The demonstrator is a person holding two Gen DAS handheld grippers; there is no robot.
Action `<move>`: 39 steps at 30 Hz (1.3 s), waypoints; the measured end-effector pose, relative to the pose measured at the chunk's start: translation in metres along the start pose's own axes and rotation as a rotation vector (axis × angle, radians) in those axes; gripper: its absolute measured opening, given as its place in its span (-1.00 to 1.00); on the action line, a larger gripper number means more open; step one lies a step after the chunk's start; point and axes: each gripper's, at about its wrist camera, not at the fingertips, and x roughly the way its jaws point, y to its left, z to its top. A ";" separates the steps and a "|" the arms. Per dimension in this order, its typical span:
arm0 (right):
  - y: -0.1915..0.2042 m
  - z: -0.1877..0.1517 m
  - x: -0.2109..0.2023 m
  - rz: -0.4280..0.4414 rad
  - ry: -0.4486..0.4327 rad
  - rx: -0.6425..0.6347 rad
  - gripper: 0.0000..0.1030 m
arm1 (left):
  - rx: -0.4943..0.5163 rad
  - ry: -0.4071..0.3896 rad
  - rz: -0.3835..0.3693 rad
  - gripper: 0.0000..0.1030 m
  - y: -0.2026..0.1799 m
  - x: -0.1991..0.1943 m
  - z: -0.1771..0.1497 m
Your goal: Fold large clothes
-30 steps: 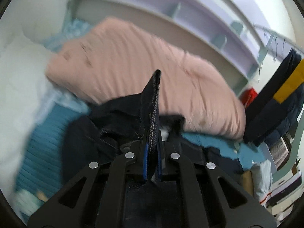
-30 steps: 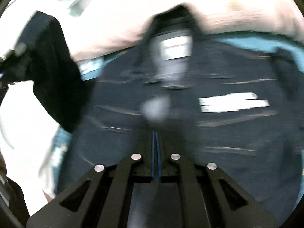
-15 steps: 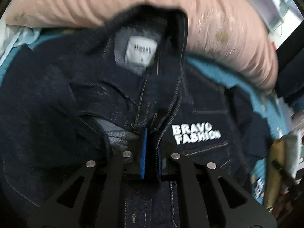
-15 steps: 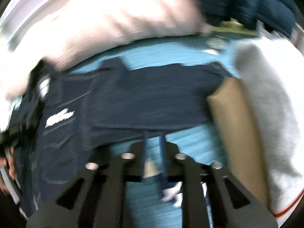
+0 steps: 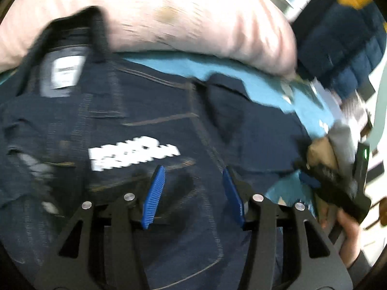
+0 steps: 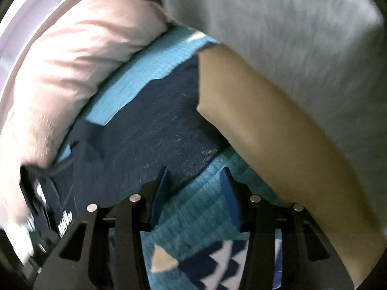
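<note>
Left wrist view: left gripper [image 5: 193,181], jaws just spread, empty, above the denim jacket [image 5: 145,111]. Right gripper [image 6: 193,183], jaws likewise just spread, over the sleeve [image 6: 154,125] edge. Pinching should take one layer at the hem.

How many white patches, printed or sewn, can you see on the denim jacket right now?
2. A white printed logo on the denim jacket lies just beyond the left gripper; a neck label sits inside the collar by the pink pillow. Folds may hide others.

Left gripper [image 5: 193,181] let go of denim jacket [image 5: 145,111] placket; jaws just opened, hung over chest fabric, lower centre. Right gripper [image 6: 193,183] also opened, slid off the jacket to sleeve [image 6: 154,125] edge w/ teal bedspread [image 6: 198,207] between pads.
</note>
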 end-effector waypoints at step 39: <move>0.299 -0.231 -0.024 0.253 0.016 -1.244 -0.74 | -0.380 -0.175 0.324 0.30 0.194 -0.147 -0.055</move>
